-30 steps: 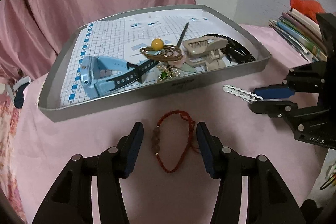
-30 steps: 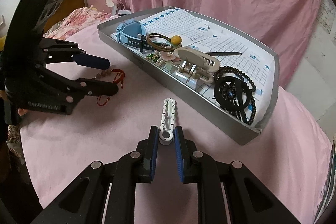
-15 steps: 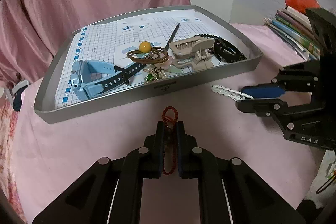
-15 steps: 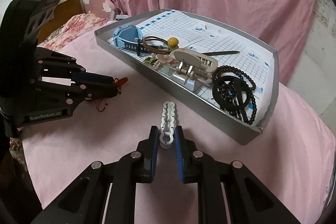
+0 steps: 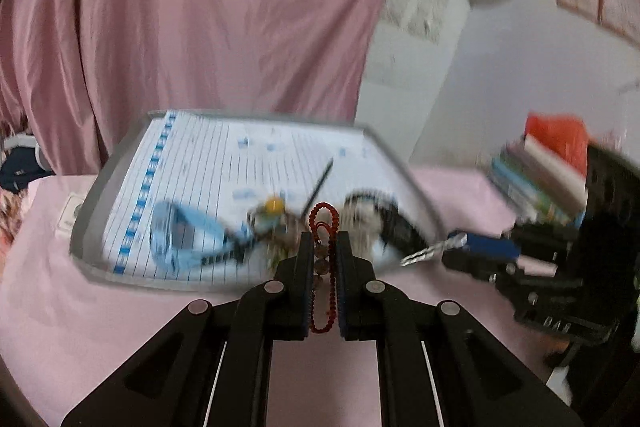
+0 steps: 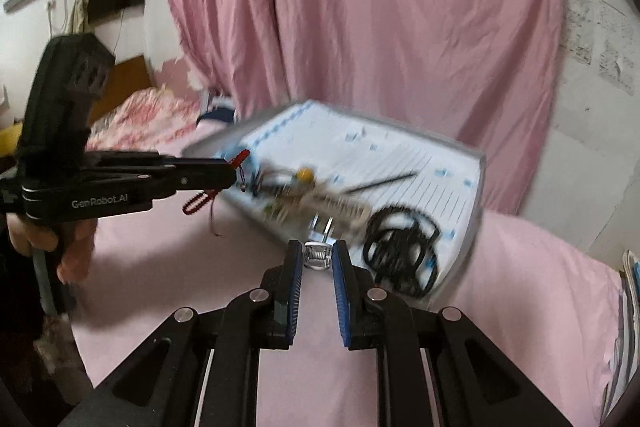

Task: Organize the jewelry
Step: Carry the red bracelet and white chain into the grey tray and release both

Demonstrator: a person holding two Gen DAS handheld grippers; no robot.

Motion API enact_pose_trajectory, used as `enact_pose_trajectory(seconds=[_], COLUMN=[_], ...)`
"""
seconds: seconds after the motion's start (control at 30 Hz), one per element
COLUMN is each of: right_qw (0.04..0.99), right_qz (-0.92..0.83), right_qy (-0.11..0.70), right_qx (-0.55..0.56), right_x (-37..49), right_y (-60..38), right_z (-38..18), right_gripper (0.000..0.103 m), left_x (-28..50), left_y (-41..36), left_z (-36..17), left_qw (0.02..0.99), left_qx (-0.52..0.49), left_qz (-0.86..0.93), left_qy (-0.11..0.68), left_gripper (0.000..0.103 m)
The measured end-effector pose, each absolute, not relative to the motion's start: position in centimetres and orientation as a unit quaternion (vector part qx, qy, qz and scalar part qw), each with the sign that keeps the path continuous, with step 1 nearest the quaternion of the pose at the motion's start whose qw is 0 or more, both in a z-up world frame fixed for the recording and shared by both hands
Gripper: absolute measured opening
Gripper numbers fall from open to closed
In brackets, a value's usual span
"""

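Both grippers have lifted off the pink bench since a second ago, each carrying its piece up toward the tray. Nearest the left wrist camera, the left gripper (image 5: pixel 323 247) is clamped on the red bead bracelet (image 5: pixel 325 223), whose loop sticks out past the fingertips at 12 o'clock while the rest hangs between the fingers. In the right wrist view the right gripper (image 6: pixel 317 257) pinches the white hair clip (image 6: pixel 318 255) by its end, jaws nearly closed on it. Beyond, the grey tray (image 5: pixel 90 223) lined with grid paper holds a blue watch (image 5: pixel 180 235), a yellow bead hair tie (image 5: pixel 275 205), and black beads (image 6: pixel 400 251) at 1 o'clock, all blurred. A pink curtain (image 6: pixel 360 27) hangs farthest back.
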State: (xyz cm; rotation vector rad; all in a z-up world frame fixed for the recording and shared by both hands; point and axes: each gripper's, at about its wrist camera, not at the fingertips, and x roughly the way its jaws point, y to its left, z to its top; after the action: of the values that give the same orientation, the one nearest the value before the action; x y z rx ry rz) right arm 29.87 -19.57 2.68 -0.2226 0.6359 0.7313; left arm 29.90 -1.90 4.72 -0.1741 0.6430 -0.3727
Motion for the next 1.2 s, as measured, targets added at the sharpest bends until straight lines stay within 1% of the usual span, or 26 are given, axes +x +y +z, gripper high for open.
enact_pose_trajectory(seconds=[0.1,0.27,0.43,0.53,0.97,1.07,1.1,1.13,1.17,1.2], right_qw=[0.886,0.899,0.906,0.903,0.890,0.889,0.889,0.889,0.889,0.890], right_qz=[0.343,0.325,0.306,0.295,0.282,0.279,0.279,0.278,0.278,0.277], right_qy=[0.296,0.286,0.293,0.313,0.359,0.364,0.364,0.364,0.363,0.362], right_qx=[-0.094,-0.067,-0.021,-0.004,-0.022,-0.020,-0.019,-0.018,-0.016,-0.014], right_x=[31.2,33.8,37.5,39.1,40.0,40.0,40.0,40.0,40.0,40.0], right_y=[-19.7,-20.2,-20.8,-21.0,-20.7,-20.8,-20.9,-21.0,-21.0,-21.1], right_z=[3.2,3.7,2.7,1.7,-0.7,-0.8,-0.8,-0.7,-0.7,-0.7], right_gripper=[0.015,0.015,0.015,0.015,0.015,0.016,0.016,0.016,0.016,0.018], left_x=[31.9,35.4,38.5,39.7,39.9,39.9,40.1,40.1,40.0,39.9], left_y=[-1.6,-1.3,-1.4,-1.3,-0.5,-0.5,-0.6,-0.5,-0.3,-0.1], left_z=[5.0,4.7,3.8,3.3,1.7,1.6,1.6,1.5,1.4,1.4], left_qw=[0.930,0.926,0.919,0.917,0.906,0.904,0.903,0.902,0.901,0.901], left_qx=[-0.106,-0.133,-0.148,-0.148,-0.137,-0.133,-0.133,-0.134,-0.139,-0.144], left_qz=[-0.176,-0.172,-0.168,-0.158,-0.125,-0.117,-0.113,-0.110,-0.107,-0.106], left_qy=[0.304,0.310,0.325,0.335,0.381,0.390,0.393,0.396,0.398,0.396], left_gripper=[0.007,0.007,0.007,0.007,0.008,0.009,0.012,0.020,0.026,0.037])
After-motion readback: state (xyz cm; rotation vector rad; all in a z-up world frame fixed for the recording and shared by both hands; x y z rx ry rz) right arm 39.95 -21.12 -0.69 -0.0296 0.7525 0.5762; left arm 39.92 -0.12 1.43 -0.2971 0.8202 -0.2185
